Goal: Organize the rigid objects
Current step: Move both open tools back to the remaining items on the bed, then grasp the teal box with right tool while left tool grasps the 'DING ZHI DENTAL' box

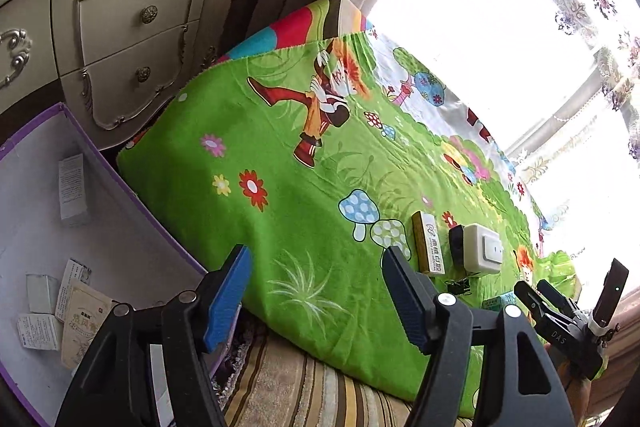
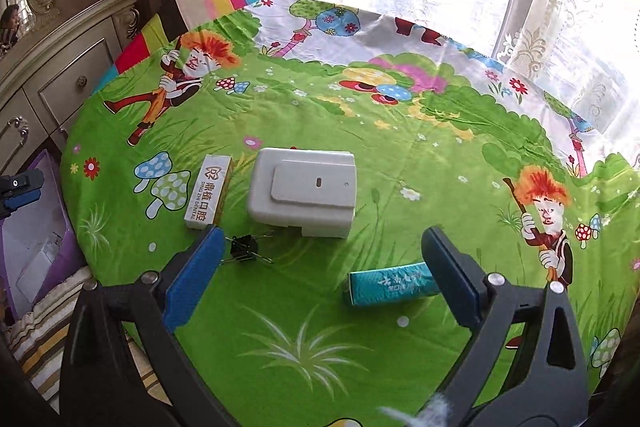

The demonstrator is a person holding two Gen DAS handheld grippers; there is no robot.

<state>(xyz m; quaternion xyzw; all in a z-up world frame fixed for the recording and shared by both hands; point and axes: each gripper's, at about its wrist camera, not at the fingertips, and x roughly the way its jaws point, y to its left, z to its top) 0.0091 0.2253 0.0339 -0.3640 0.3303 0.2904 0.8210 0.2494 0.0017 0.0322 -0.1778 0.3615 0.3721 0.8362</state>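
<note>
Item: your right gripper (image 2: pixel 320 279), jaws wide apart, empty; teal box (image 2: pixel 386 285) lies lower centre, touching the right finger, liable to be knocked aside. Left gripper (image 1: pixel 316 291) jaws likewise open, empty. Purple-edged box (image 1: pixel 132 187) (left of frame) holds several small cartons (image 1: pixel 74 189).

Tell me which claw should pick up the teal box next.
Right. The right claw is open with the teal box lying just inside its right finger on the green cloth. The left claw, also open and empty, sits at the cloth's edge near the purple bin.
</note>
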